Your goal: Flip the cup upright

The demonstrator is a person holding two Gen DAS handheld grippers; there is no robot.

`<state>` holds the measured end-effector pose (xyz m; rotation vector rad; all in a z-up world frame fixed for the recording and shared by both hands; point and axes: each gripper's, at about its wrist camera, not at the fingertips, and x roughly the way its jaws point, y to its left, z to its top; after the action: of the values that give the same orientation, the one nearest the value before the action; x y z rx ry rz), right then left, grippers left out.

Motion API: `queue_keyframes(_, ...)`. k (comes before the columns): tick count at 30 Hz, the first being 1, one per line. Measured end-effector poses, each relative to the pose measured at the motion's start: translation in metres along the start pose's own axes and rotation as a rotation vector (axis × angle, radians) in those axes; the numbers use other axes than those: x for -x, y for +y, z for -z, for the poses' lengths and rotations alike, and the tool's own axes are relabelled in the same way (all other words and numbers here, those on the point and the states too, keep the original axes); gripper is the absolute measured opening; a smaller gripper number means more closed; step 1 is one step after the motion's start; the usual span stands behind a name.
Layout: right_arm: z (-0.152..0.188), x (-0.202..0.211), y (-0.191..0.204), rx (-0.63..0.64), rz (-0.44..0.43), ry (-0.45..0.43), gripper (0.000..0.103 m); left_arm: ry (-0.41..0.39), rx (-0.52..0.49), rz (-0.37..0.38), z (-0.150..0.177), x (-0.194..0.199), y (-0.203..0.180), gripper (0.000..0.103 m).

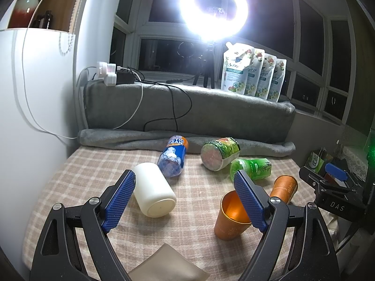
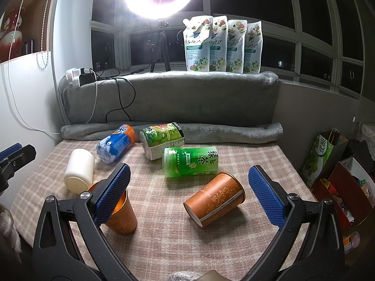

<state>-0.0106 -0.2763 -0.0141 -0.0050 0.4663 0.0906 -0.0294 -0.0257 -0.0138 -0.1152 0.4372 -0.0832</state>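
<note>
One orange cup (image 1: 230, 217) stands upright on the checked cloth, partly behind the right finger of my left gripper (image 1: 185, 201); it also shows in the right wrist view (image 2: 121, 217), behind the left finger there. A second orange cup (image 2: 214, 199) lies on its side, base toward me, between the fingers of my right gripper (image 2: 187, 192); in the left wrist view it (image 1: 284, 187) lies beyond the upright cup. A white cup (image 1: 153, 189) lies on its side between the left gripper's fingers. Both grippers are open and empty.
A blue bottle (image 2: 114, 144), a green-and-white cup (image 2: 161, 142) and a green tea bottle (image 2: 191, 161) lie on their sides further back. A grey blanket (image 2: 168, 98) backs the table (image 2: 164, 241). Boxes and a bag (image 2: 323, 154) stand at the right. A tan cloth (image 1: 167, 265) lies near.
</note>
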Motion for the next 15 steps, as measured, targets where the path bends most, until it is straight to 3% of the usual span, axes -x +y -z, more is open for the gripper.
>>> queue_keyframes(15, 0.0009, -0.001, 0.0023, 0.008, -0.005, 0.003, 0.102, -0.02, -0.002, -0.007, -0.0026, 0.0044, 0.0008, 0.086)
